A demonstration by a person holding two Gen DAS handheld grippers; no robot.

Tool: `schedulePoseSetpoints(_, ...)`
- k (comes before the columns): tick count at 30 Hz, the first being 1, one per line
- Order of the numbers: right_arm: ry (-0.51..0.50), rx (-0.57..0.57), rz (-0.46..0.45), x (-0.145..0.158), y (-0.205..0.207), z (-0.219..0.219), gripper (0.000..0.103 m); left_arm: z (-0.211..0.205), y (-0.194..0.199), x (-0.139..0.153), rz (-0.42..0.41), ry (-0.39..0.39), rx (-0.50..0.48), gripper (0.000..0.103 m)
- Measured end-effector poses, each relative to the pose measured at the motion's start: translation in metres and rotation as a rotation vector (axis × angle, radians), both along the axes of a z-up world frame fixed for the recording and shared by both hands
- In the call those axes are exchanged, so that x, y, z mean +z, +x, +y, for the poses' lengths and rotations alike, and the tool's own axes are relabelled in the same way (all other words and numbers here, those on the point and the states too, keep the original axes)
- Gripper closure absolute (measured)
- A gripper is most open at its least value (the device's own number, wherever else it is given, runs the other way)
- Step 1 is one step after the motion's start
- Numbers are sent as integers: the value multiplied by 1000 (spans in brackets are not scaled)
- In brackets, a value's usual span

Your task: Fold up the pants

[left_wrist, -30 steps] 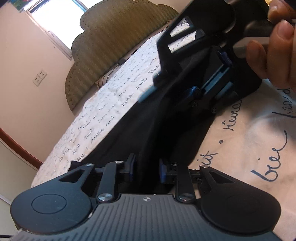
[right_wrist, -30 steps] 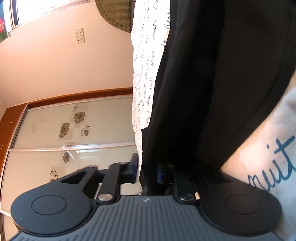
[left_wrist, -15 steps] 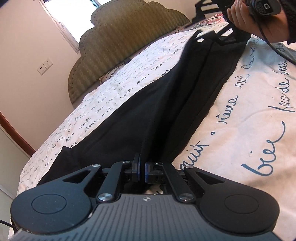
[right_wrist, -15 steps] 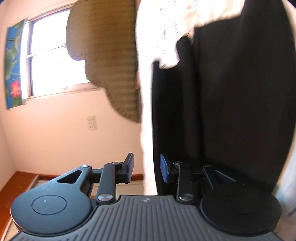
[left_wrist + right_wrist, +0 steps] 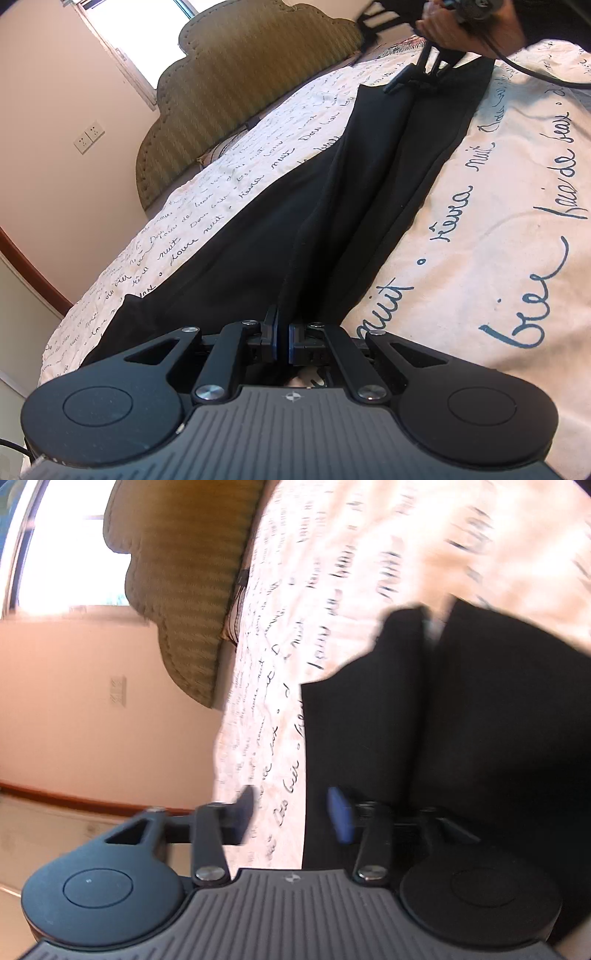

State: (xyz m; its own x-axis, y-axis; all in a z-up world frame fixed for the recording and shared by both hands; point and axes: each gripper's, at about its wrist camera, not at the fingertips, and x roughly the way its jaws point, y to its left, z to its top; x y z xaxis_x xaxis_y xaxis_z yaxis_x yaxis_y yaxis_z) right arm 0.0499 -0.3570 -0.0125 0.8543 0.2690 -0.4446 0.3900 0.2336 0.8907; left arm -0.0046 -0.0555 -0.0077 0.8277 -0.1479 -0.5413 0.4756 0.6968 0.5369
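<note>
The long black fabric pants (image 5: 332, 206) lie stretched lengthwise on the white bedspread printed with dark cursive script (image 5: 517, 206), running straight ahead from the left gripper (image 5: 282, 338) toward the far end of the bed. A raised crease runs down their middle from that gripper's fingertips. The left gripper's two fingers are pressed nearly together, pinching a ridge of the black cloth at the near end of the pants.

At the far end, ahead of the left gripper and slightly to its right, the person's right hand (image 5: 469, 22) holds the other tool just above the cloth's far edge; from here it cannot be told whether that tool touches the fabric. In the blurred right wrist view, the right gripper (image 5: 291, 814) has its fingers spread wide with nothing between them; the pants (image 5: 461, 738) fill the area ahead and to its right, the bedspread (image 5: 369, 554) beyond.

An olive ribbed scalloped headboard (image 5: 236, 96) stands beyond and left of the left gripper.
</note>
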Motion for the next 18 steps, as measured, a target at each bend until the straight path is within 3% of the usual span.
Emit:
schedulePoseSetpoints(4, -275, 120, 134, 30, 39, 17, 34, 0, -1, 0, -2, -5, 1, 95)
schedulePoseSetpoints(8, -505, 271, 353, 42, 93, 41, 34, 2, -1, 0, -3, -22, 2, 95)
schedulePoseSetpoints(11, -613, 361, 503, 37, 116, 59, 35, 5, 0, 1, 1, -40, 1, 95)
schedulePoseSetpoints(15, -627, 353, 558, 36, 146, 64, 21, 7, 1, 2, 7, -59, -2, 95)
schedulePoseSetpoints(17, -681, 339, 560, 32, 153, 72, 26, 8, 1, 2, 12, -69, -3, 95)
schedulePoseSetpoints(18, -722, 319, 561, 34, 148, 74, 38, 9, 2, 2, 15, -75, -4, 95)
